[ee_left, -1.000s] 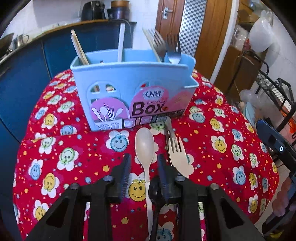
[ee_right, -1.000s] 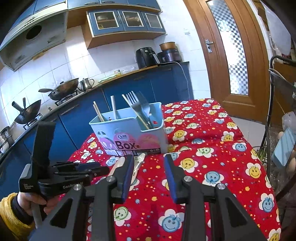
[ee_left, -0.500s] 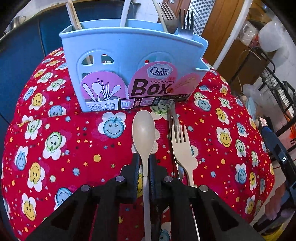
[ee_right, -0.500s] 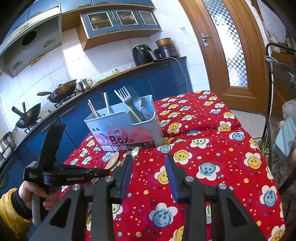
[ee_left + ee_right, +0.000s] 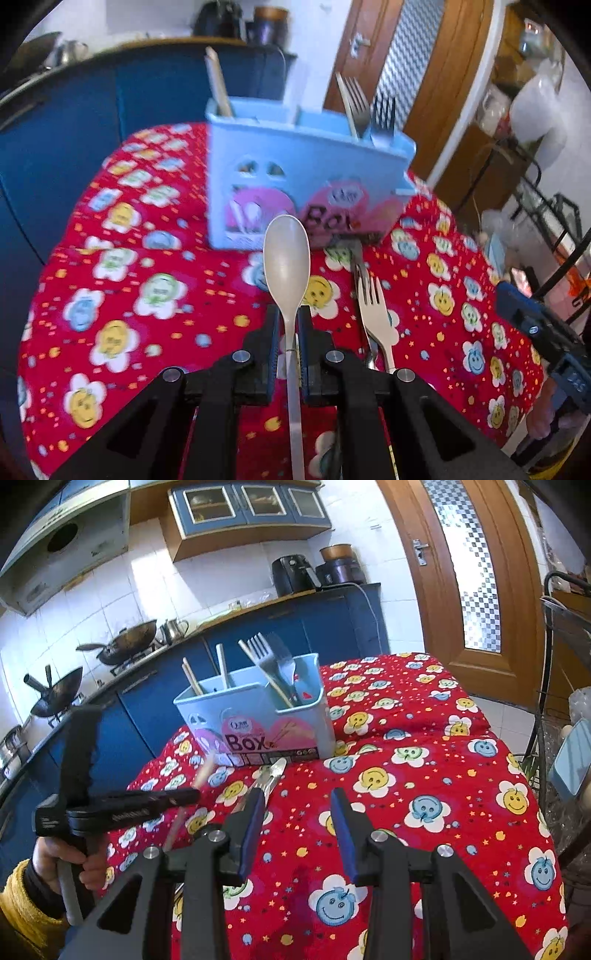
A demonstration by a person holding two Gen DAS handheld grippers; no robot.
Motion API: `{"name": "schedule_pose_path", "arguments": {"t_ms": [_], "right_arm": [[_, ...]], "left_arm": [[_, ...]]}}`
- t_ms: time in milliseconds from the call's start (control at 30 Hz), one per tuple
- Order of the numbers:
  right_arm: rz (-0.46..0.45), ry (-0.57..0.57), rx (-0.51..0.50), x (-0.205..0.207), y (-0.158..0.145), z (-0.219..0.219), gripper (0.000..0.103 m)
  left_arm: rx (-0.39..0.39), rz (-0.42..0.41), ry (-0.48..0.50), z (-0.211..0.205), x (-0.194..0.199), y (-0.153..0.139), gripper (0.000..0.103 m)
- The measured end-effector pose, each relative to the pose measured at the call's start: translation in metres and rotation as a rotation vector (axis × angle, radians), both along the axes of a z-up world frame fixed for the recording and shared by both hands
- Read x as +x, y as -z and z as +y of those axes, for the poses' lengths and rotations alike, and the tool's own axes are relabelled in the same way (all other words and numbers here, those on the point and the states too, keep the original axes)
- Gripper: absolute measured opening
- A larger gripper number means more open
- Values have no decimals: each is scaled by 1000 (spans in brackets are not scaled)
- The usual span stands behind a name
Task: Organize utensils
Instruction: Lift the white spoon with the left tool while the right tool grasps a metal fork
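My left gripper (image 5: 287, 325) is shut on the handle of a beige spoon (image 5: 286, 258) and holds it lifted above the cloth, bowl pointing at the light blue utensil box (image 5: 295, 177). The box holds chopsticks (image 5: 218, 86) on the left and forks (image 5: 364, 107) on the right. A beige fork (image 5: 375, 314) and a metal utensil (image 5: 356, 258) lie on the cloth right of the spoon. My right gripper (image 5: 297, 819) is open and empty above the cloth, in front of the box (image 5: 255, 716). The left gripper (image 5: 122, 805) shows there with the blurred spoon (image 5: 203, 775).
The table has a red smiley-flower cloth (image 5: 129, 295). Blue kitchen cabinets (image 5: 258, 627) stand behind it, with woks (image 5: 125, 646) on the stove. A wooden door (image 5: 472, 572) is at the right and a wire rack (image 5: 546, 221) stands beside the table.
My left gripper closed on the beige spoon's handle and lifted it off the cloth, pulling back from the box. My right gripper stayed open and barely moved.
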State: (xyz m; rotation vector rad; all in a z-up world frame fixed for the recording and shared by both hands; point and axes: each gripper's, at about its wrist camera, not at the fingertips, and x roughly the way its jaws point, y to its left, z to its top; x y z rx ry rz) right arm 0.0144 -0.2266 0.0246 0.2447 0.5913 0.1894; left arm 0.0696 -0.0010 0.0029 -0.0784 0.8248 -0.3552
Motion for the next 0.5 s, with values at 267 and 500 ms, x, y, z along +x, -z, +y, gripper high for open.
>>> {"name": "schedule_pose_path", "arguments": {"t_ms": [267, 500], "right_arm": [[102, -80, -5, 12, 4, 23, 40], [259, -195, -31, 33, 8, 47, 40]], "left_arm": [[-43, -108, -73, 39, -19, -18, 9], [-26, -223, -132, 55, -35, -33, 9]]}}
